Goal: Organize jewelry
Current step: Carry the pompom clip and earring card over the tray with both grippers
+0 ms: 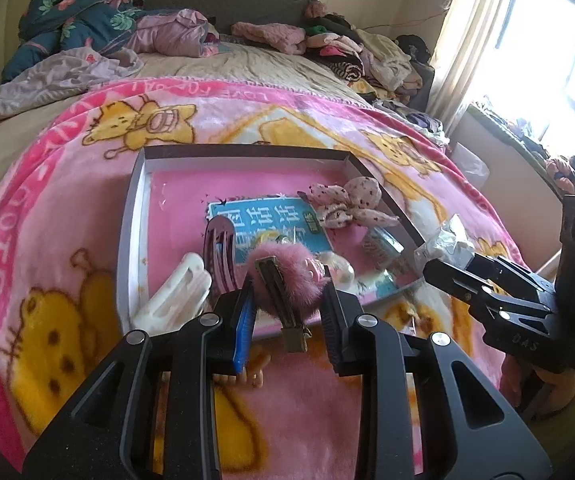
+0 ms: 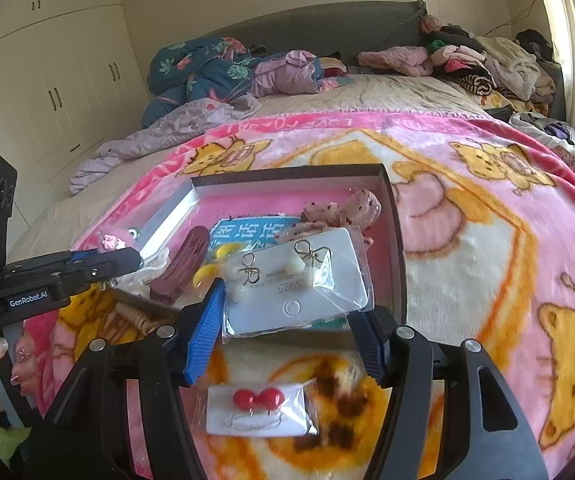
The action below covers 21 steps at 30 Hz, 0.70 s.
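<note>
Our left gripper [image 1: 287, 304] is clenched on a fuzzy pink clip [image 1: 283, 276], held just above the near edge of the box [image 1: 135, 216]. Our right gripper [image 2: 287, 320] grasps a bagged card of bow earrings [image 2: 295, 280] over the box's near right corner. Below it, red earrings [image 2: 259, 408] lie on the blanket [image 2: 487, 240].

"S925" reads upside down on the white earring card [image 2: 299, 280] pinched in the right claw [image 2: 287, 320]; "GenRobot.AI" is printed on the left claw [image 2: 99, 264], off to its left; "DAS" marks the right claw's body in the left wrist view; beyond the box, the pink blanket [image 2: 467, 208] border shows "LOVE", inverted.
</note>
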### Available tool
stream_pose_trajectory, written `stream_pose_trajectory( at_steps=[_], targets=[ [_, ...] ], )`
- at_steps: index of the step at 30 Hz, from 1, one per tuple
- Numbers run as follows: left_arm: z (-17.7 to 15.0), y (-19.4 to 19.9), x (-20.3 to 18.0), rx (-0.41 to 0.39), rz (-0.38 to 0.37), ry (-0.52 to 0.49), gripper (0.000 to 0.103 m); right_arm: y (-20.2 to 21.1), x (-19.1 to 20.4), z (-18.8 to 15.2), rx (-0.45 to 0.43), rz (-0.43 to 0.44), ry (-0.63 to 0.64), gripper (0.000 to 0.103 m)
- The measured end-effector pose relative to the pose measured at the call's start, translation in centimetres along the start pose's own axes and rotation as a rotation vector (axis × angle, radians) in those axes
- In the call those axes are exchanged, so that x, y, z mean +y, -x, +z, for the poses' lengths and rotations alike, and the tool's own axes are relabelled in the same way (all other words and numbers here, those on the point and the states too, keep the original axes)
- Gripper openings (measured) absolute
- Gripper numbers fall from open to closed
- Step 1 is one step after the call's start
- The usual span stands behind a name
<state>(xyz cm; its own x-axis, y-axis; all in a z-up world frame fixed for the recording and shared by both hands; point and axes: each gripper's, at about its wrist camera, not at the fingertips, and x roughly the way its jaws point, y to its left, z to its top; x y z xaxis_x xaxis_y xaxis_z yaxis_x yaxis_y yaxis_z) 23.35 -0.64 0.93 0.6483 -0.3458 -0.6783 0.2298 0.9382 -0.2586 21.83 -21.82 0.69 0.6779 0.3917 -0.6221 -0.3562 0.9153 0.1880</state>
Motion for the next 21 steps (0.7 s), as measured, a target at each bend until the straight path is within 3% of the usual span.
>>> stream_pose_trajectory(
  at_steps=[21],
  targets=[
    [2.2,-5.2,0.5,0.058,0.02,-0.012,0.022,-5.6,-2.7,3.5,0.036,-0.062,0.027,0.058]
  ],
)
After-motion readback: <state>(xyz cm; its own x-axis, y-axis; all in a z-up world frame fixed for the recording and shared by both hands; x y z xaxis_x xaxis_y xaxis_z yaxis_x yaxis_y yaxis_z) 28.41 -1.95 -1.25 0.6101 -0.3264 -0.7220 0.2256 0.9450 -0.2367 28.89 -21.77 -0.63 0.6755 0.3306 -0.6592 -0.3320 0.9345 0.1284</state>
